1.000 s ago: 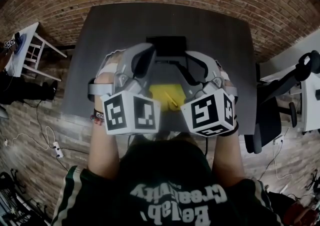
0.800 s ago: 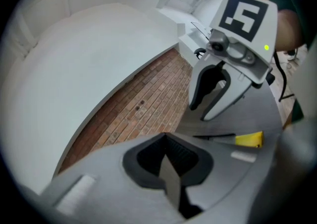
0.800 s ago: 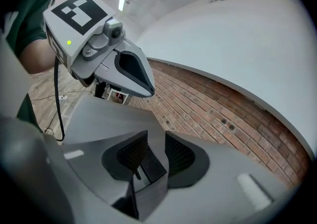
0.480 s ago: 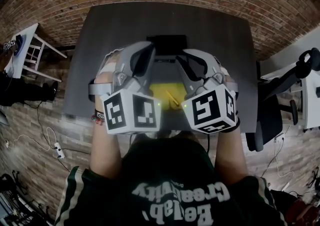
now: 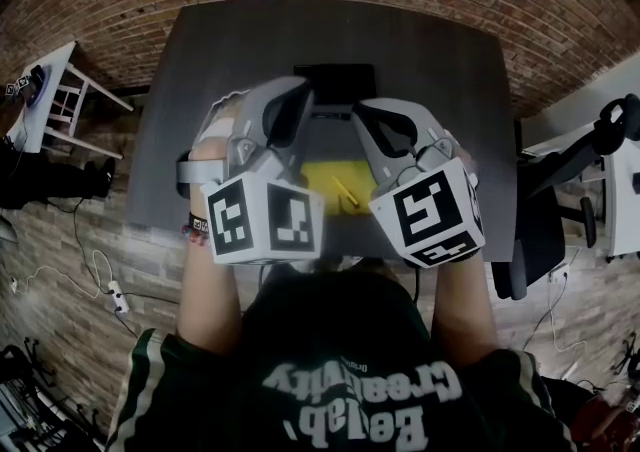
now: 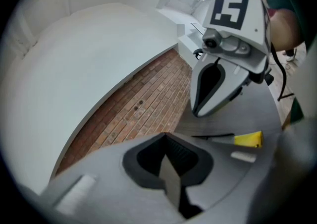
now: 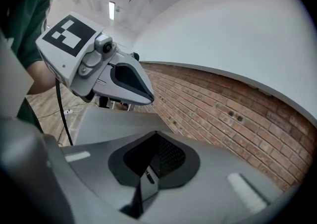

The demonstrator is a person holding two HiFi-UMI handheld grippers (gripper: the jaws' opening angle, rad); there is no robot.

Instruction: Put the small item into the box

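A small yellow item (image 5: 335, 183) with a thin stick across it lies on the dark grey table (image 5: 200, 70), between my two grippers. In the left gripper view the yellow item (image 6: 247, 139) shows low at the right. A flat black box (image 5: 335, 83) sits behind it, near the table's middle. My left gripper (image 5: 296, 98) hovers left of the item, its jaws shut and empty (image 6: 168, 161). My right gripper (image 5: 368, 118) hovers on the other side. Its jaws have just been closing and now meet with nothing seen between them (image 7: 151, 161). Neither gripper touches the item.
A brick wall runs behind the table. A white stool (image 5: 55, 100) stands off the table's left side, with cables on the floor below it. At the right stands a black office chair (image 5: 560, 210). The near table edge is hidden under my grippers.
The right gripper's jaws have gone from wide apart to shut, and it has rolled a little. The left gripper has kept still.
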